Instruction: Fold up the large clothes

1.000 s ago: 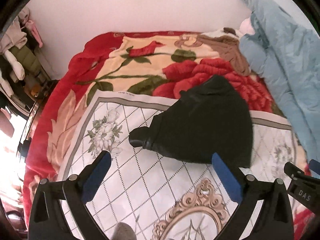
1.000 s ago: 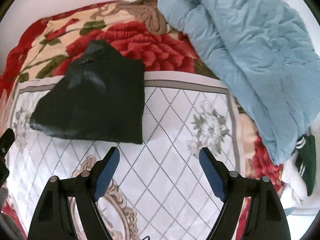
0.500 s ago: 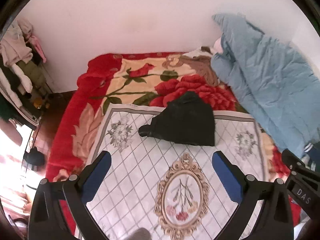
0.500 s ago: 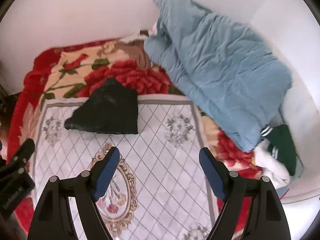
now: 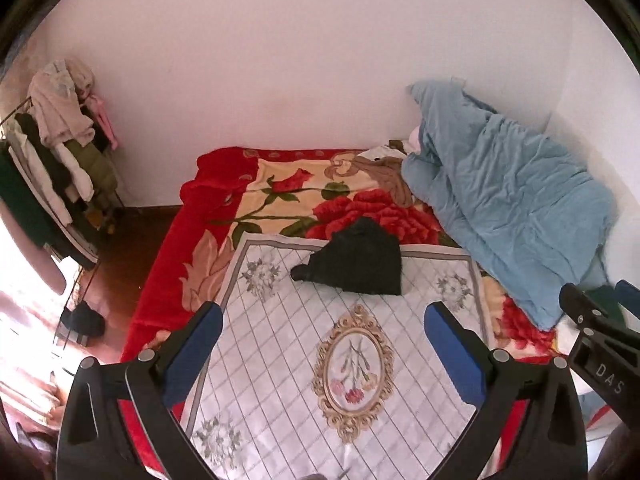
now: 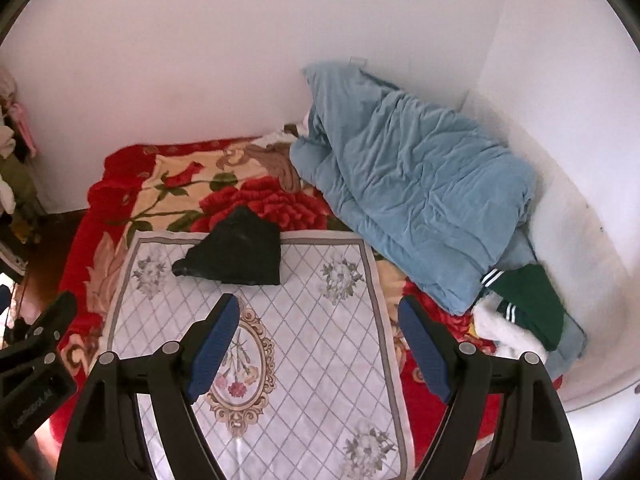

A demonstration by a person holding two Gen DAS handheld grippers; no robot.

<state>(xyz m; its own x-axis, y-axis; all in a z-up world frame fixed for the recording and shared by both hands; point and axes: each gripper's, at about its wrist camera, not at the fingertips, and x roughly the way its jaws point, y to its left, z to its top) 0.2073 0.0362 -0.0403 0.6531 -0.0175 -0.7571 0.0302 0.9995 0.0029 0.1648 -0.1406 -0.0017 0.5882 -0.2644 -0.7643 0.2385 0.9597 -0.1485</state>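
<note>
A folded black garment point(image 5: 360, 260) lies at the far edge of a white quilted mat point(image 5: 288, 360) on the bed; it also shows in the right wrist view point(image 6: 240, 256) on the same mat point(image 6: 312, 344). My left gripper point(image 5: 322, 352) is open and empty, held high above the mat's near part, far from the garment. My right gripper point(image 6: 320, 344) is open and empty, also high above the mat. Each gripper's body shows at the edge of the other's view.
A red floral blanket point(image 5: 280, 196) covers the bed. A blue duvet point(image 5: 512, 200) is heaped at the right by the wall. Green and white clothes point(image 6: 520, 312) lie at the bed's right. A clothes rack point(image 5: 52, 152) stands at the left, over dark floor.
Both grippers have pulled back and up away from the black garment, which now looks much smaller. The garment itself has stayed in place on the mat.
</note>
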